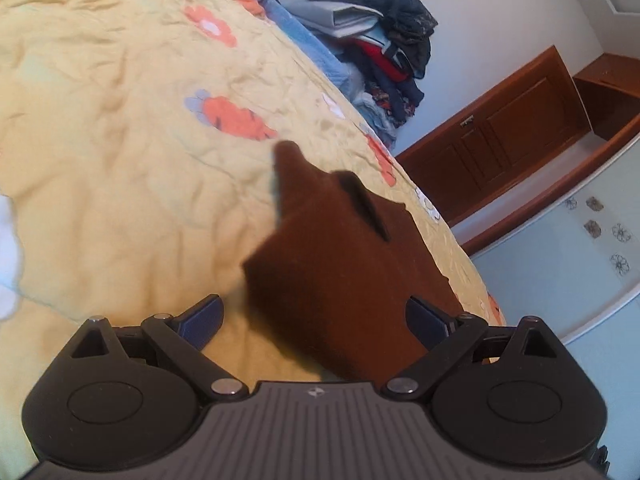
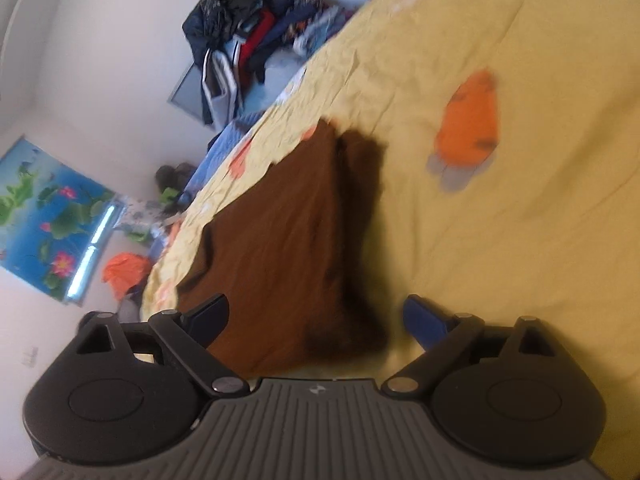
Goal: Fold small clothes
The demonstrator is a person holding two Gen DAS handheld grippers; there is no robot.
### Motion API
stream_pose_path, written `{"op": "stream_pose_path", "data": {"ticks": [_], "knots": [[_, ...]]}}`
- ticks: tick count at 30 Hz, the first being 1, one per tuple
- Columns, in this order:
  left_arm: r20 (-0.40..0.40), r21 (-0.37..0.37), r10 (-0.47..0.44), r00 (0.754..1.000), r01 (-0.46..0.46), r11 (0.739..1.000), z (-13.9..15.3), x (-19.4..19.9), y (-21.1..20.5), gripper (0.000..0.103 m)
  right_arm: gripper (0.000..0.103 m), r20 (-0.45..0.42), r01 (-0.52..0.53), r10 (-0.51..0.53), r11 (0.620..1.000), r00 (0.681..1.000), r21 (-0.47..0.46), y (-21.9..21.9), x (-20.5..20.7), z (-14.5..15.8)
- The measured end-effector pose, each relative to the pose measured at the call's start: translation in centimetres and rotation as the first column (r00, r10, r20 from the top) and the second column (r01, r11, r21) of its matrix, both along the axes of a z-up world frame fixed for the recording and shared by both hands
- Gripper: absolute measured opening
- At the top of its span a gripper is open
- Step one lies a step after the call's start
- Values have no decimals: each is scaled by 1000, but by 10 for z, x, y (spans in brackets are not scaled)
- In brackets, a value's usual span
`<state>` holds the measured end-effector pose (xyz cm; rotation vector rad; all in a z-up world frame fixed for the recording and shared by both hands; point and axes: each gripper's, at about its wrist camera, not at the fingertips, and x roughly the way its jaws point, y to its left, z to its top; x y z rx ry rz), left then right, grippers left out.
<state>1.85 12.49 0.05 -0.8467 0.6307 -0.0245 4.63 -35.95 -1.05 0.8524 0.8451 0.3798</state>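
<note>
Since both grippers stand wide w/ nothing pinched, the dark brown, fuzzy small garment (image 1: 340, 264) looks let go to lie on the bed's crinkled yellow quilt w/ orange flower print (image 1: 120, 160), near its edge. Left gripper (image 1: 314, 318) hangs low over it, blue pads either side of the cloth but not pressing; right gripper (image 2: 316, 320) likewise, cloth betw. its pads, untouched. Probably one fold is laid, judging by the doubled darker band along the garment's side in the right view. Pile of mixed dark and red clothes (image 1: 384, 52) sits beyond the bed, prob. waiting its turn.

Hard to tell: both views are blurred; garment type unclear (a dark slit shows in the left view, maybe an opening); its near hem is hidden behind the gripper bodies; whether it lies flat can't be judged.
</note>
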Motion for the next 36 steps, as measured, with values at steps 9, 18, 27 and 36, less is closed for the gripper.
{"op": "stream_pose_path", "data": {"ticks": [9, 18, 27, 36], "knots": [[-103, -32, 39, 994, -42, 999, -14, 46, 15, 14, 20, -92, -60, 60, 998, 994, 10, 28, 38, -9], [-36, 108, -174, 984, 177, 978, 39, -52, 4, 11, 18, 34, -165, 166, 986, 985, -31, 9, -41, 38], [33, 350, -90, 995, 73, 934, 58, -96, 14, 67, 78, 24, -87, 90, 992, 996, -95, -15, -86, 40], [-63, 770, -446, 893, 327, 547, 61, 33, -97, 59, 73, 135, -120, 172, 938, 976, -326, 20, 37, 72]]}}
